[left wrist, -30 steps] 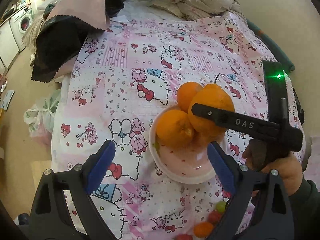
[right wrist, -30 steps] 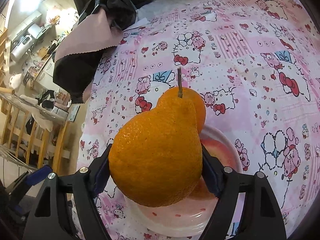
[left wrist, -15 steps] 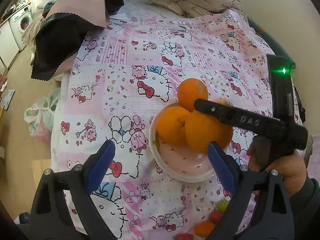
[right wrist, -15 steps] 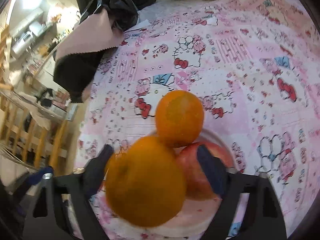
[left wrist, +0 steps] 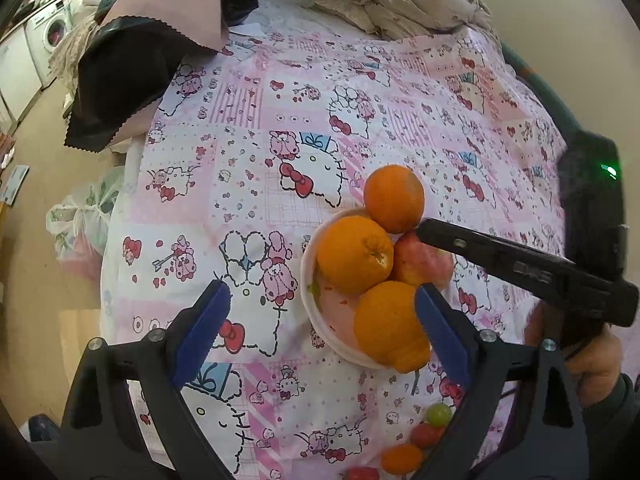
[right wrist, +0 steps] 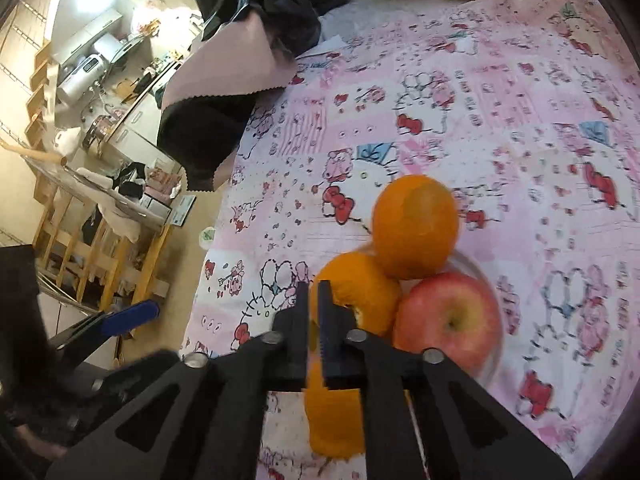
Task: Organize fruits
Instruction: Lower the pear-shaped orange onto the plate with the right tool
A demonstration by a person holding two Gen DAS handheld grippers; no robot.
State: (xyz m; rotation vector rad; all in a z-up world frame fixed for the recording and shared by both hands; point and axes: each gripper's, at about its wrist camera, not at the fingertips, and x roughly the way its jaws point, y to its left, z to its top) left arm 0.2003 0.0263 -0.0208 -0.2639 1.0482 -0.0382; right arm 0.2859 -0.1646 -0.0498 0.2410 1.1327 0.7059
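Note:
A pink bowl (left wrist: pixel 306 280) on the patterned tablecloth holds two round oranges (left wrist: pixel 394 198) (left wrist: pixel 354 254) and a red apple (left wrist: pixel 424 266). A pear-shaped orange (left wrist: pixel 390 326) lies on its side at the bowl's near rim. My left gripper (left wrist: pixel 320 330) is open just in front of the bowl, and its right blue pad touches or overlaps that orange. My right gripper (right wrist: pixel 314 292) is shut with nothing between its jaws, poised just above the fruit. In the right wrist view the apple (right wrist: pixel 448 320) and oranges (right wrist: pixel 416 226) sit past its tips. The pear-shaped orange (right wrist: pixel 332 412) shows below its jaws.
Small green (left wrist: pixel 438 414), red (left wrist: pixel 424 434) and orange (left wrist: pixel 402 458) fruits lie on the cloth near the front edge. A black and pink cloth (left wrist: pixel 132 80) and a beige bundle (left wrist: pixel 392 4) sit at the table's far side. The table's left edge drops to the floor.
My right gripper let go of the pear-shaped orange, which dropped and rolled to the bowl's near rim. Its jaws then shut empty and it lifted a little. My left gripper stayed still.

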